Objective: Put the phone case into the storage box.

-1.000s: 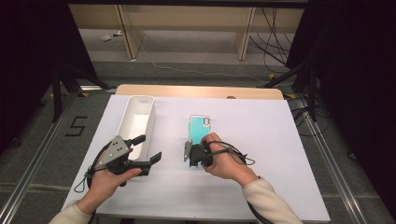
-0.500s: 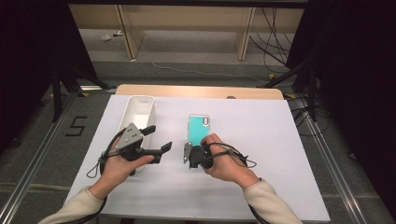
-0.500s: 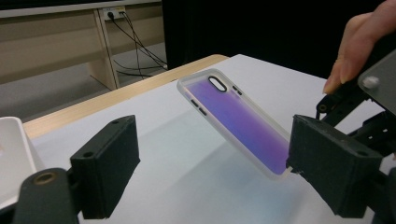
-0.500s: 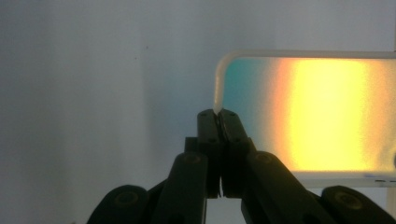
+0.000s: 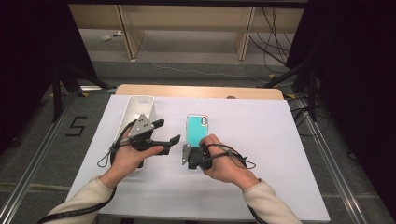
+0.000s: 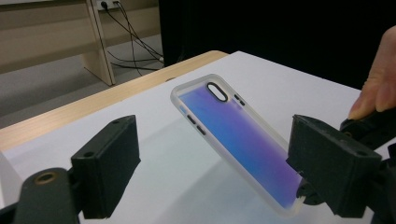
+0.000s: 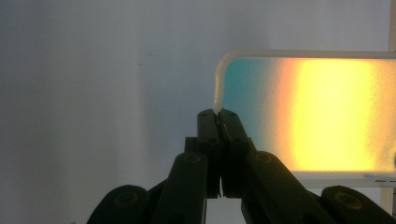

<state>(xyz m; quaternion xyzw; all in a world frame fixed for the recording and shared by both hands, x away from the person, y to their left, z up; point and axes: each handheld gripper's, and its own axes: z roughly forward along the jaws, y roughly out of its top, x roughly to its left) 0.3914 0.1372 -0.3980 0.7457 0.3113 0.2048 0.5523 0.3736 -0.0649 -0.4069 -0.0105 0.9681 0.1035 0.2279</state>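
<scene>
A clear-rimmed phone case [image 5: 198, 130] with a teal back lies lengthwise at the middle of the white sheet [image 5: 261, 140]. My right gripper [image 5: 187, 157] is shut on the rim at its near end; in the right gripper view the jaws [image 7: 218, 116] pinch the case's [image 7: 303, 116] rounded corner edge. My left gripper [image 5: 166, 132] hovers just left of the case, open and empty. In the left gripper view the case [image 6: 233, 135] looks blue-violet and seems tilted up off the sheet, beyond my left gripper [image 6: 219, 186].
A white rectangular bin [image 5: 140, 105] stands at the sheet's left, behind the left hand. The table's wooden far edge [image 5: 196, 91] runs beyond the sheet. A finger of the right hand [image 6: 378, 84] shows in the left gripper view.
The left gripper has moved right and a little up, from beside the bin toward the phone case. The right gripper and the case have stayed put.
</scene>
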